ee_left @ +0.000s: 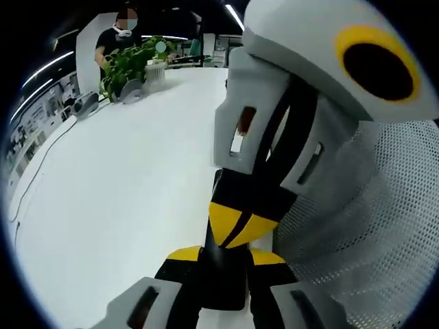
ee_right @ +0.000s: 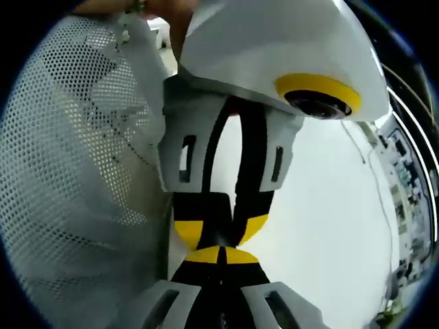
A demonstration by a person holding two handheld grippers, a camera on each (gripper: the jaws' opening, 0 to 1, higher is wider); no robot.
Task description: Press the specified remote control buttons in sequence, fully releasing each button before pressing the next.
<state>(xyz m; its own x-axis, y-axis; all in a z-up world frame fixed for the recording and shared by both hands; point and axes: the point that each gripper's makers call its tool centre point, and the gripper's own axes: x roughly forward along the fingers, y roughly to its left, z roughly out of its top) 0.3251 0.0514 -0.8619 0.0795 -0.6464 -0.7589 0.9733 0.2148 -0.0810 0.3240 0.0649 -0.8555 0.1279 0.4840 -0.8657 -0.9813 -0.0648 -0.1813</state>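
Note:
A black remote control [ee_left: 225, 288] lies lengthwise between the yellow-tipped jaws of my left gripper [ee_left: 226, 257], which is shut on it low in the left gripper view. My right gripper [ee_left: 240, 229] comes down from the upper right, its two yellow tips shut together and resting on the remote's top face. In the right gripper view, my right gripper [ee_right: 219, 256] shows the same shut tips. They meet the tips of the left gripper [ee_right: 225, 229], which reaches in from above. The remote's buttons are hidden by the jaws.
A white perforated mesh surface [ee_left: 363, 226] stands close by, on the right here and on the left in the mesh surface [ee_right: 75, 178] of the other view. The white table [ee_left: 123, 185] stretches away to a potted plant [ee_left: 130, 62] and a person [ee_left: 118, 38]. A thin cable [ee_left: 41, 161] runs along the table's left edge.

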